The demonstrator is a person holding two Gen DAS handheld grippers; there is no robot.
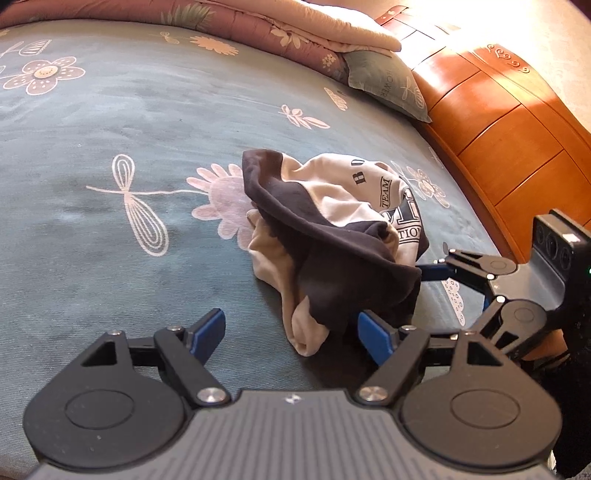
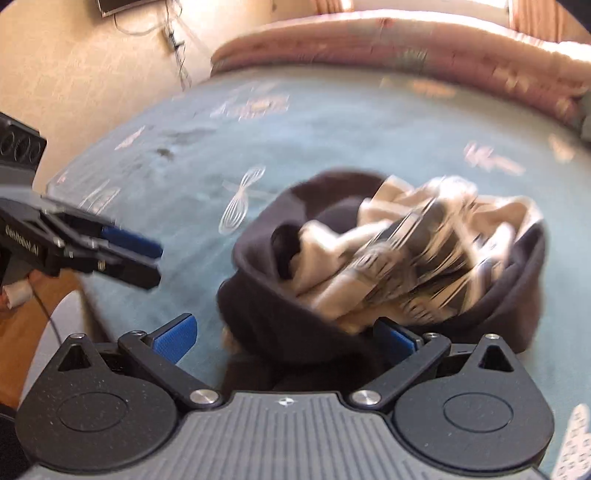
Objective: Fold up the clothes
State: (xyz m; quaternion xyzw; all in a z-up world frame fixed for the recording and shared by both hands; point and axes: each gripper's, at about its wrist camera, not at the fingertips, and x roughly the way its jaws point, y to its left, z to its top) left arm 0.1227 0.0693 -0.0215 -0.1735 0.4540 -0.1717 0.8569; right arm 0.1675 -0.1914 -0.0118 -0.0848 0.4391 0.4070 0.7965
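A crumpled garment, black and cream with dark lettering, lies in a heap on the blue-green flowered bedspread. My left gripper is open at the heap's near end. A cream fold lies between its blue pads, and the right pad touches dark cloth. At the heap's right side my right gripper has one blue finger partly hidden by the cloth. The right wrist view is blurred. It shows the garment close in front, with my right gripper open and dark cloth between its fingers. The left gripper hangs at the left.
A rolled pink quilt and a grey-green pillow lie along the far side of the bed. An orange wooden headboard curves along the right. Bare bedspread stretches to the left of the heap.
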